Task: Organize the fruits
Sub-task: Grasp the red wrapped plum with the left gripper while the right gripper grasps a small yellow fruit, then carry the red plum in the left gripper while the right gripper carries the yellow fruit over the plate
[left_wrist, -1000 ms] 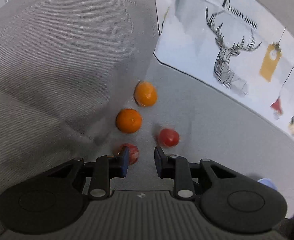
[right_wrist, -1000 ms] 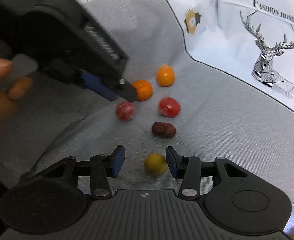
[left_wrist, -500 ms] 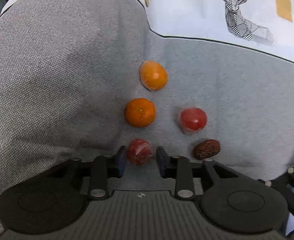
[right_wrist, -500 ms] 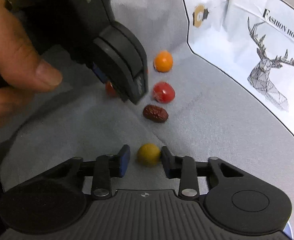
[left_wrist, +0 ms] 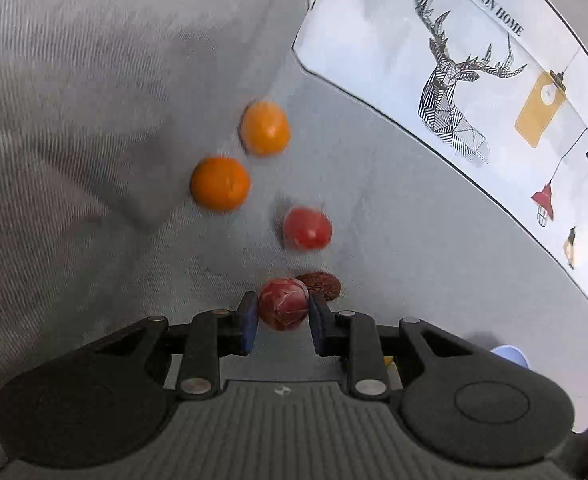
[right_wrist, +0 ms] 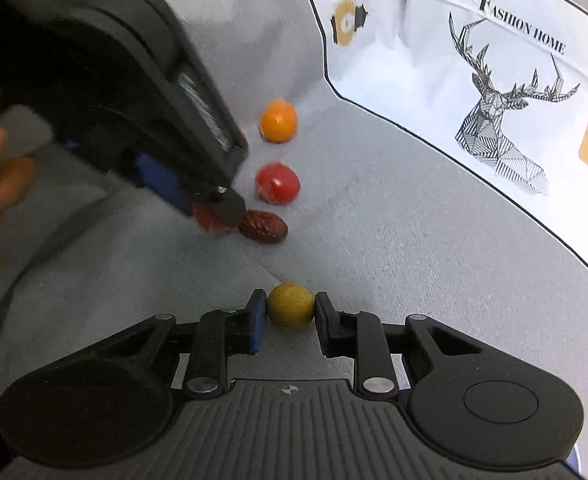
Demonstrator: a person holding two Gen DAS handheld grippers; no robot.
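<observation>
Your left gripper (left_wrist: 282, 312) pinches a dark red fruit (left_wrist: 283, 303) between its blue pads, right in front of the brown date (left_wrist: 322, 283) on the grey cloth (left_wrist: 393, 240), while your right gripper (right_wrist: 290, 314) is clamped on the yellow-green fruit (right_wrist: 290, 305), both pads touching its sides. Beyond the date a bright red fruit (left_wrist: 306, 228) lies on the cloth, and farther off two oranges, the nearer orange (left_wrist: 220, 184) just beside the farther orange (left_wrist: 265, 128). The white deer-print cover (left_wrist: 473, 92) borders the cloth on the right.
</observation>
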